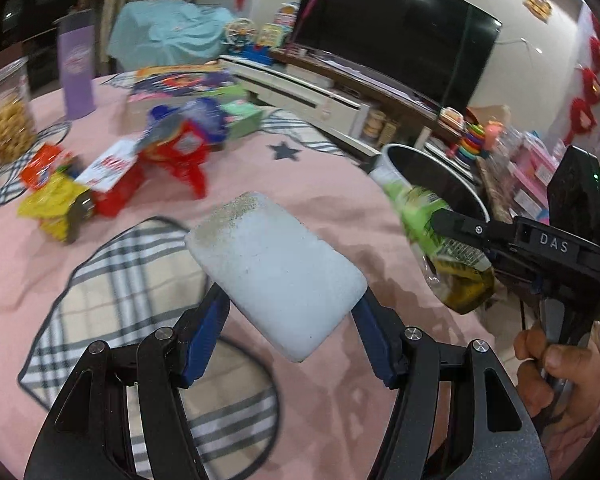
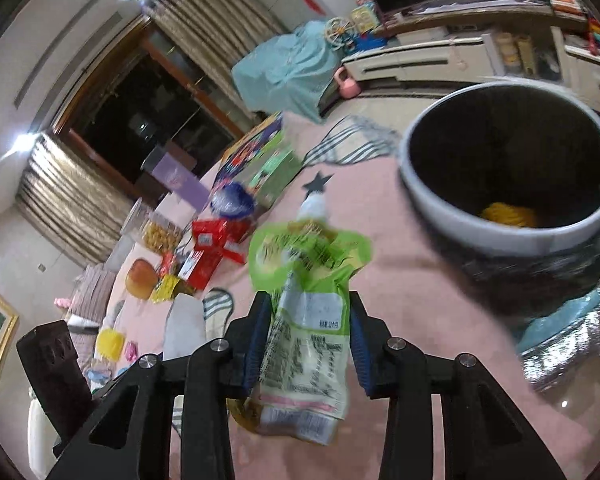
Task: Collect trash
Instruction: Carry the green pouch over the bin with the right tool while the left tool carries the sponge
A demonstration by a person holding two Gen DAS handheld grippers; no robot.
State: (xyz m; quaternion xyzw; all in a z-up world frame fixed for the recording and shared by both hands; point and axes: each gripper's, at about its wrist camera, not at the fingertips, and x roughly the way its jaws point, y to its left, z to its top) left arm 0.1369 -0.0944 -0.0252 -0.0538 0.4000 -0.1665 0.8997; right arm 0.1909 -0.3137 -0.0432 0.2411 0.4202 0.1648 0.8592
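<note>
Over on the far left of the counter (image 1: pixel 312 184), draped in a pink cloth with plaid patches, stands a clear jar of yellow snacks (image 1: pixel 7 116), and just past it a tall purple tumbler (image 1: pixel 76 70). Next comes a jumble of wrappers well apart from both claws: a yellow packet (image 1: pixel 53 204), red cartons (image 1: pixel 117 178) and a blue-rimmed piece (image 1: pixel 203 120) lying against a green box (image 1: pixel 241 118). In the middle, the left claw (image 1: pixel 291 300) is clenched on a white sponge block (image 1: pixel 275 272), which juts up and forward above the cloth, its far end speckled with brownish grit. To the right, the right claw (image 2: pixel 310 312) grips a crumpled green and white pouch (image 2: pixel 308 300) by its printed lower part, with the green top and pale spout pointing away, held up off the counter. From the left wrist view that same pouch (image 1: pixel 428 232) hangs just beside the rim of the bin (image 1: pixel 440 172), with the person's right hand (image 1: pixel 556 372) wrapped around the handle lower down. Farthest right sits that round bin (image 2: pixel 512 232), white-rimmed and dark inside, at the counter's edge; something yellow (image 2: pixel 508 214) lies at its bottom. The pouch is near the bin's opening but not over it; motion blur softens its print.
</note>
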